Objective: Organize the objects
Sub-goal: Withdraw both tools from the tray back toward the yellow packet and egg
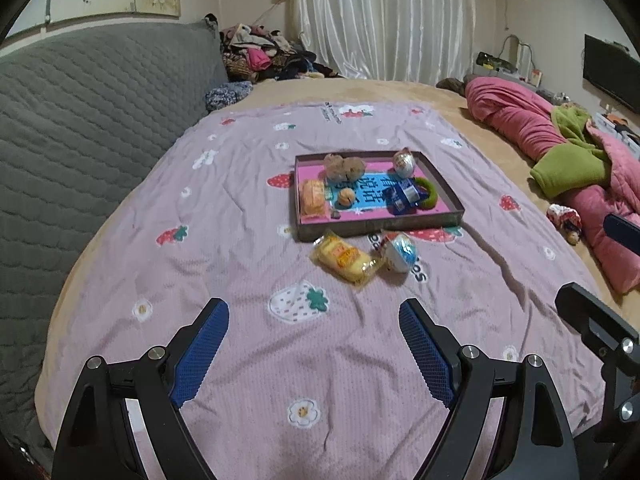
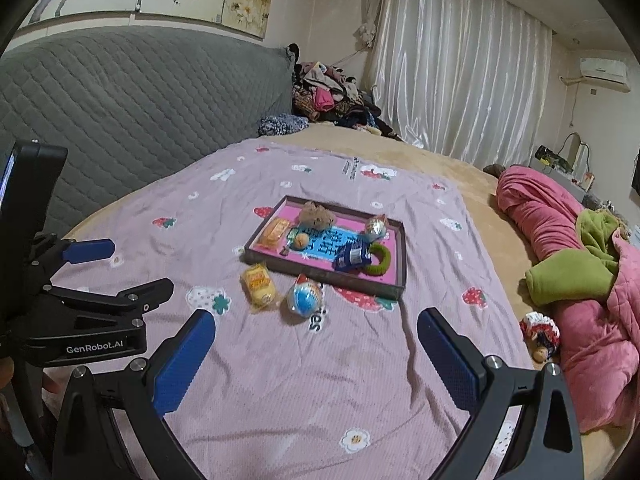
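Grippers both spread wide, nothing between the pads: left gripper (image 1: 314, 314), right gripper (image 2: 316, 326), side by side over the pink strawberry blanket (image 1: 240, 360). Ahead of them, well apart from the fingers: yellow snack packet (image 1: 346, 258) touching a round foil-wrapped ball (image 1: 398, 250), both on the blanket just outside the tray (image 1: 380, 227). Tray holds a brown plush toy (image 1: 344, 166), an orange packet (image 1: 313, 197), a green ring (image 1: 427, 192), a blue wrapper (image 1: 404, 196). Behind: grey quilted headboard (image 1: 100, 128), white curtains (image 1: 384, 16).

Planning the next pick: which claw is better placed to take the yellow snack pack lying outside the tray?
Probably left. The yellow pack lies nearly centred ahead of the open left claw; from the right claw it sits off to the left.
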Demonstrator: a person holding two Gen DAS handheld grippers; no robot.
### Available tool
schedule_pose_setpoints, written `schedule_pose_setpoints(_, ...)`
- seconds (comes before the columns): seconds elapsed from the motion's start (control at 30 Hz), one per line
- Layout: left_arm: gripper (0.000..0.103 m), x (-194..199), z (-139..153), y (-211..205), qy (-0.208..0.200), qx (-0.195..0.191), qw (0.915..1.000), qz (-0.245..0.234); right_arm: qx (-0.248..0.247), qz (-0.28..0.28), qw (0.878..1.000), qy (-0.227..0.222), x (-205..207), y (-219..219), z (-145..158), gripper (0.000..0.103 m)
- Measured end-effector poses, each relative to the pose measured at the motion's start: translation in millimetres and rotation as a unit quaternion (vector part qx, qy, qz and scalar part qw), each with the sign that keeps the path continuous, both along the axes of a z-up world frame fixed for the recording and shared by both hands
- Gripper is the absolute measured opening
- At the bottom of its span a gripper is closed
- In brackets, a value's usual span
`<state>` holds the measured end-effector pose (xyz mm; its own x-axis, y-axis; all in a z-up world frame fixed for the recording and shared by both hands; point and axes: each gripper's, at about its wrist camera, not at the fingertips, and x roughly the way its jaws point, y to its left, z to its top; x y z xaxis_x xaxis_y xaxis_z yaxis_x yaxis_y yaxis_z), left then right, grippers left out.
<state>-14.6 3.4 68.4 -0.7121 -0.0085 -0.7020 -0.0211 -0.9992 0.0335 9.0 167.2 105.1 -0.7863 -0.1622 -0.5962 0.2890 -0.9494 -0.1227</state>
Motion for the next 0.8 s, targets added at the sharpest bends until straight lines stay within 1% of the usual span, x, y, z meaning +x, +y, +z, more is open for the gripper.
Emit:
schedule_pose_setpoints(0.33,0.088,7,-18,5,-0.015,-0.002,0.9999,-0.004,0.008,0.001,1.0,-0.018,7,2,-22,0.102)
schedule_pose_setpoints(0.8,0.088,-15,-58,12,-0.053,-0.002,0.9985,-0.011,0.012,-0.001,0.999,-0.051,-15,4,-62,0.102)
